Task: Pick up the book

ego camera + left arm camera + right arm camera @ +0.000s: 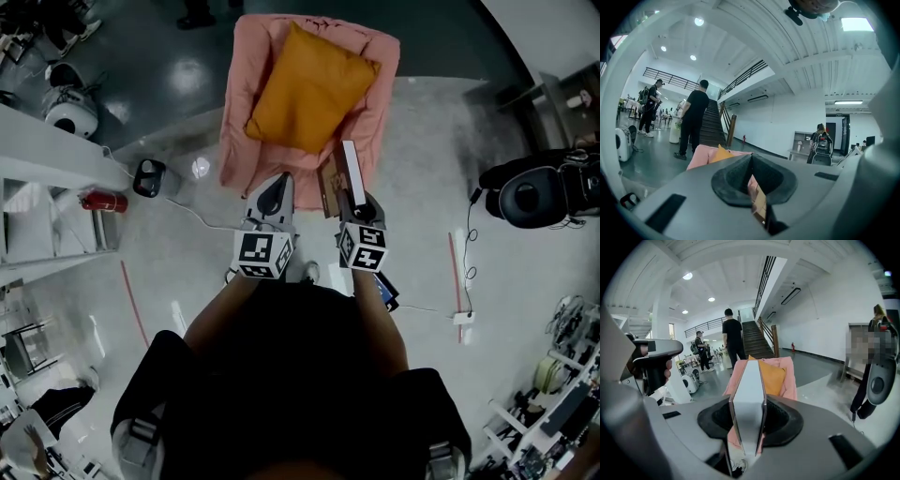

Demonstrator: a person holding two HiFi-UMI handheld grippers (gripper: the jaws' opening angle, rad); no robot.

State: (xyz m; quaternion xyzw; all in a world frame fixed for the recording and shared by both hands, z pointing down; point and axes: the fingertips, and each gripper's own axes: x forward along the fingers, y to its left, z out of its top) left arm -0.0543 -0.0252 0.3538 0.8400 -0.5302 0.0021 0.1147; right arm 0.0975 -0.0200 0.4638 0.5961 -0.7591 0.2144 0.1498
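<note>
A pink armchair (pixel 246 112) at twelve o'clock holds an orange cushion (pixel 309 89), and at its five o'clock the right tool (pixel 355 200) clamps the book (pixel 352 173) on edge, while the left tool (pixel 273 199), at the book's nine o'clock, is closed and empty.

My left gripper (pixel 751 161) fills the foreground, jaws together but for a sliver (pink and brown show through). Beyond: the pink armchair (pixel 700 157) holding an orange cushion (pixel 721 153); behind the armchair, a person in black (pixel 695 117) stands before a staircase (pixel 711 129).
</note>
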